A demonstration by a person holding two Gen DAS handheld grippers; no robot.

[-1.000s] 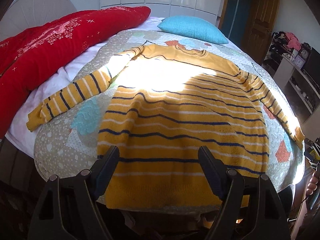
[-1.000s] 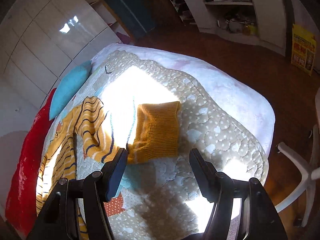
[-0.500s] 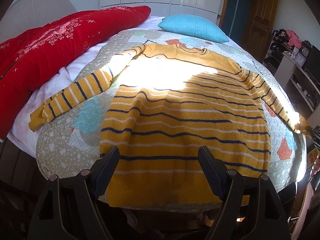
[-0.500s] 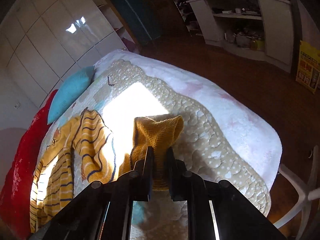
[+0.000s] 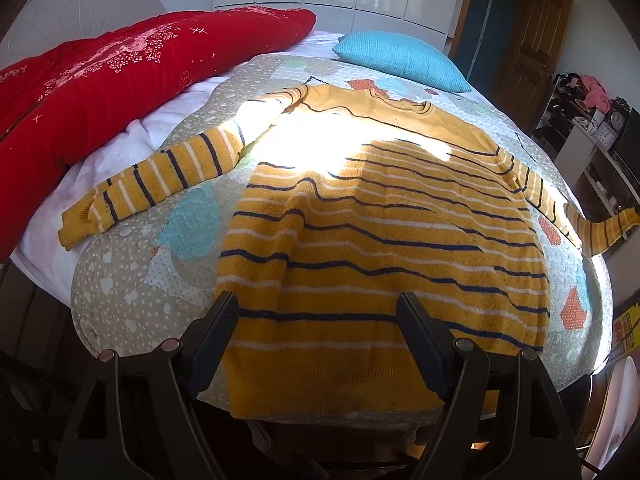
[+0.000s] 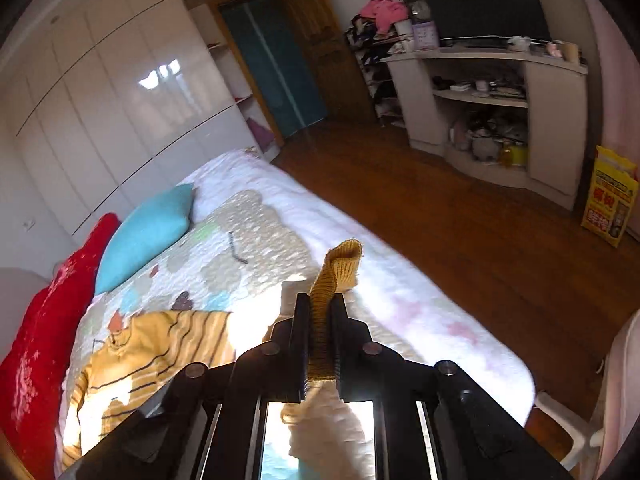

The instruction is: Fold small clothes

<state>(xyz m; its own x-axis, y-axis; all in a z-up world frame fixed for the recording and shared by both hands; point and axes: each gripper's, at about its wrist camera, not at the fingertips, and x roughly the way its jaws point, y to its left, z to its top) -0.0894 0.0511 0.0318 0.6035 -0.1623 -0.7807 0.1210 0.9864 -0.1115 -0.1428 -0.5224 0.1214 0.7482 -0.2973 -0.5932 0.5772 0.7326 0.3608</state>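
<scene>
A yellow sweater [image 5: 380,232] with navy and white stripes lies flat on the bed, neck toward the far side. Its left sleeve [image 5: 160,176] stretches out flat toward the red duvet. Its right sleeve [image 5: 596,228] is lifted off the bed at the right edge of the left wrist view. My left gripper [image 5: 318,308] hovers open over the sweater's hem, nothing between its fingers. My right gripper [image 6: 320,304] is shut on the yellow cuff [image 6: 340,268] of that right sleeve and holds it above the bed. The sweater body [image 6: 152,352] lies lower left in the right wrist view.
A patterned quilt [image 5: 132,276] covers the bed. A red duvet [image 5: 100,80] lies along the left side and a turquoise pillow [image 5: 400,60] at the head. Wooden floor [image 6: 460,208], white shelves [image 6: 480,100] and a white chair [image 6: 580,412] stand to the right of the bed.
My right gripper closed on the sleeve cuff that lay flat on the quilt, then rose with it. The right sleeve now lifts off the bed. The left gripper stayed put.
</scene>
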